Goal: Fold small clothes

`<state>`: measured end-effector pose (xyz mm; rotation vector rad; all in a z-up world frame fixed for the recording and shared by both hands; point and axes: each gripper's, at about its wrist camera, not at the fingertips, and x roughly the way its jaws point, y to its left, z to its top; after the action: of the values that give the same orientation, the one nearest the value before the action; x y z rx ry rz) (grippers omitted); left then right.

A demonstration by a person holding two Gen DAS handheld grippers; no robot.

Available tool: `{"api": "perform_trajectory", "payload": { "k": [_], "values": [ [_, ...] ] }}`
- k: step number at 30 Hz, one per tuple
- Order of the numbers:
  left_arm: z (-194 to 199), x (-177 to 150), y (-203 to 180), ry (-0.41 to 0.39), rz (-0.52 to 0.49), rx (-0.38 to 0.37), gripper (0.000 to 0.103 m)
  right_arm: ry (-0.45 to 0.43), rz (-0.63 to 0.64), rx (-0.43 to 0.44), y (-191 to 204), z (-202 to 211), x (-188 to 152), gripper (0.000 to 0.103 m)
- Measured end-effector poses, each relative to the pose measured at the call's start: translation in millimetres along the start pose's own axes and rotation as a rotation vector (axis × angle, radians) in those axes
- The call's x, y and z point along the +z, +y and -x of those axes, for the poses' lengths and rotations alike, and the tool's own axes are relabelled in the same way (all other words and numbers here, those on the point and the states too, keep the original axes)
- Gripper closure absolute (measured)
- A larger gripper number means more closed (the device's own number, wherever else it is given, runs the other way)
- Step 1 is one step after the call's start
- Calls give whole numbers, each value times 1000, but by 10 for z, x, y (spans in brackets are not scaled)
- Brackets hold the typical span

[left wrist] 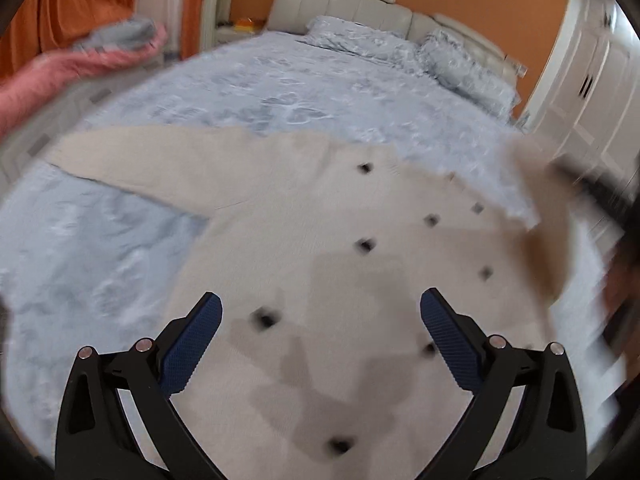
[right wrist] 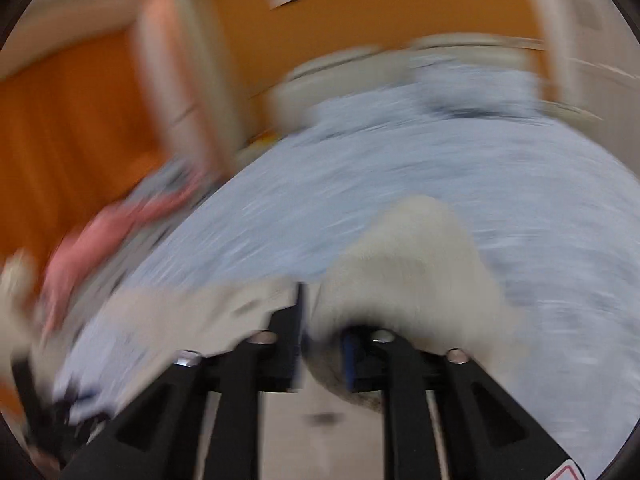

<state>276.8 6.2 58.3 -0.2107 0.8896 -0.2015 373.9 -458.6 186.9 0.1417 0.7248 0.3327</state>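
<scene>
Left-wrist view: a cream cardigan (left wrist: 304, 216) with dark buttons (left wrist: 365, 245) lies flat, front up, on the near part of a bed (left wrist: 280, 88) covered in pale blue bedding. One sleeve (left wrist: 152, 164) reaches out to the far left. The left claw (left wrist: 320, 320) hangs over the lower front of the cardigan with its blue-padded fingers (left wrist: 192, 348) spread wide and nothing between them. At the right edge of this view the other sleeve (left wrist: 540, 216) is raised off the bed, though blur hides the detail.

Right-wrist view: the right claw (right wrist: 322, 344) is nearly closed, pinching a bunch of cream fabric, probably that raised sleeve (right wrist: 408, 264), which bulges up past the fingers. Heavy blur suggests a fast swing.

Judged risks: the grip looks shallow and bunched, so a quick swing could pull the fabric free or lay the sleeve down creased and off line. With the left claw not pressing on the cardigan, the whole body may drag sideways over the smooth bedding, spoiling the fold. A pink and grey pile (left wrist: 100, 52) lies at the far left edge, well apart from the work.
</scene>
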Motion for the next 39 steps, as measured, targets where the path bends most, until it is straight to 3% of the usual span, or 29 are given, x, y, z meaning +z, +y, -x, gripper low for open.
{"api": "perform_trajectory", "payload": {
  "k": [2,4,6,8,11,13,15,16,17,18,19,23,24,25,26,27,28,32,33,35,37,39],
  "values": [
    [-251,181,11,35,59,-43,5,64,52,-25,288,-338,-236,57],
    [-529,320,30,73,110,-61,5,126,18,-40,309,-481,-496,57],
    [-781,407,30,110,130,-87,5,121,-85,-81,57,-285,-686,56],
    [-1091,473,-24,156,133,-113,5,85,-166,-165,-206,-2,-807,47],
    [-1475,505,-87,213,153,-67,5,94,-195,-300,-576,169,-903,43],
    [-1650,498,-17,231,250,-35,7,115,-305,-353,-922,189,-943,38],
    [-1651,510,44,194,316,-25,11,145,-442,-359,-1243,71,-1005,34],
    [-1641,526,27,183,307,-13,22,154,-478,-352,-1307,18,-1074,35],
    [-1630,560,-19,178,274,-14,54,172,-508,-313,-1380,-105,-1074,42],
    [-1633,615,-114,185,221,-45,74,186,-509,-285,-1400,-173,-1057,79],
    [-1626,662,-180,193,195,-76,98,192,-494,-281,-1361,-195,-1020,91],
    [-1236,864,-359,66,102,-95,98,-31,-421,-277,-1148,295,-764,93],
    [-1219,851,-377,58,78,-84,98,-43,-421,-295,-1179,330,-791,93],
    [-1313,811,-378,84,59,-63,98,7,-425,-352,-1288,219,-911,93],
    [-1422,766,-357,117,53,-52,98,110,-444,-389,-1429,4,-1057,93],
    [-1628,649,-314,188,61,-25,98,165,-463,-402,-1506,-114,-1160,94],
    [-1701,607,-260,214,75,-16,98,168,-483,-399,-1555,-163,-1241,94],
    [-1620,527,-266,171,86,-24,98,27,-501,-387,-1443,154,-1079,95],
    [-1666,512,-267,182,84,-16,97,42,-469,-436,-1439,96,-1114,98],
    [-1720,513,-261,191,92,-23,95,184,-476,-458,-1633,-125,-1301,98],
    [-1629,557,-179,183,153,-71,94,170,-485,-484,-1612,-53,-1303,97],
    [-1377,618,29,118,208,-113,91,129,-457,-505,-1411,166,-1183,95]
  ]
}}
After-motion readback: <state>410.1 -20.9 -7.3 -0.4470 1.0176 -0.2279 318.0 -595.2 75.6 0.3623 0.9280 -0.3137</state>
